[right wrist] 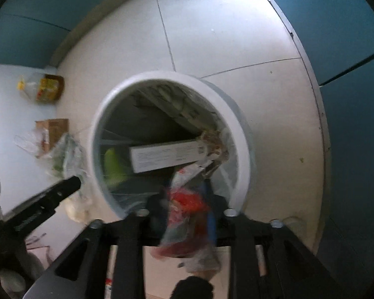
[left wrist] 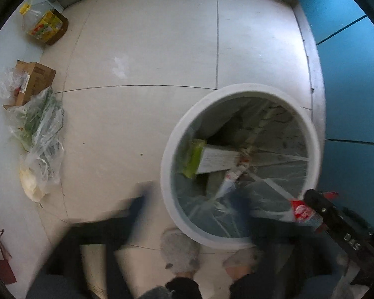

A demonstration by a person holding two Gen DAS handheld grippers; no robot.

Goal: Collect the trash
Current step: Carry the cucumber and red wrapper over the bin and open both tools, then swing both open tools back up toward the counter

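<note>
One wrapper (right wrist: 184, 226), crinkled clear film with red print, is what I have in hand, and it sits between the fingers of my right gripper (right wrist: 184, 206) just over the near rim of the bin (left wrist: 167, 149). It is blurred, and the jaws stand partly apart, so I cannot tell whether the pads are pressing on it or not. I judge it nearly weightless, limp and slippery, so it would drift rather than drop, and it is best pinched on a bunched fold, not on a single loose edge. My left gripper (left wrist: 189, 204) hangs wide open with nothing in it, over the bin's near edge. Inside the bin I count one white carton (right wrist: 167, 155), stiff and light by the look of it, one green packet (left wrist: 194, 157) beside it, and some torn scraps too tangled to count, all lying in one clear liner. Well left of the bin, along the wall, I count one oil bottle (left wrist: 45, 25), one brown box (left wrist: 35, 79), one clear bag of greens (left wrist: 40, 124) and one pale bag (left wrist: 32, 184). The bags look soft and floppy, best taken by a gathered neck, and the brown box by a flap. Two grey slippers (left wrist: 179, 251) stand just beside the bin's near side.
</note>
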